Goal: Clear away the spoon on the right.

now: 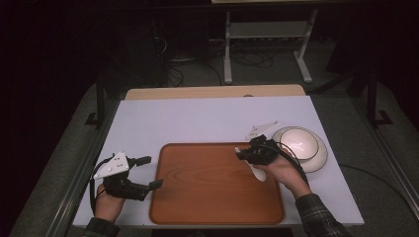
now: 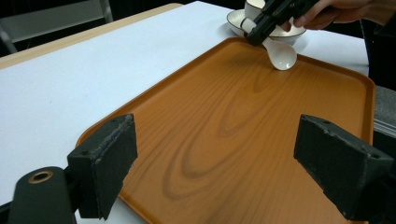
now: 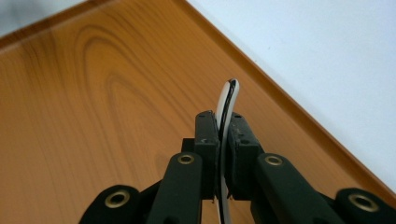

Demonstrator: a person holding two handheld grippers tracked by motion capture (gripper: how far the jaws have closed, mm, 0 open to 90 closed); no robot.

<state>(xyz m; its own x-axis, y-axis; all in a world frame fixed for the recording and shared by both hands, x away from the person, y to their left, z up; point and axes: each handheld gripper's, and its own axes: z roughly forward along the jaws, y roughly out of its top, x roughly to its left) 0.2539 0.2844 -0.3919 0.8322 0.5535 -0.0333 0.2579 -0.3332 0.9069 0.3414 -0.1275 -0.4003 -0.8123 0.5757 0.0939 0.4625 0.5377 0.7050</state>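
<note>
The right gripper (image 3: 224,140) is pinching a white spoon (image 2: 281,55) by its handle, the jaws pressed flat against the thin edge of it. It is hovering over the far right corner of the wooden tray (image 1: 197,197), near the rim. The left gripper (image 1: 148,173) is waiting with its jaws spread wide and nothing between them, sitting at the tray's left edge and facing across it.

The spoon is hanging clear of the wood, not yet resting on it. Its long axis is slanting down from the jaws, with the scoop end lowest and pointing toward the person's side of the table, the hollow face turned up. The handle tip is sticking out past the jaws on the other side, toward the tray's far rim.

Just beyond the tray, a white bowl (image 1: 301,140) is sitting upside down on a plate (image 1: 321,157). Judging by this, the spoon is lifted and carried over the tray; setting it down and letting go are left.
</note>
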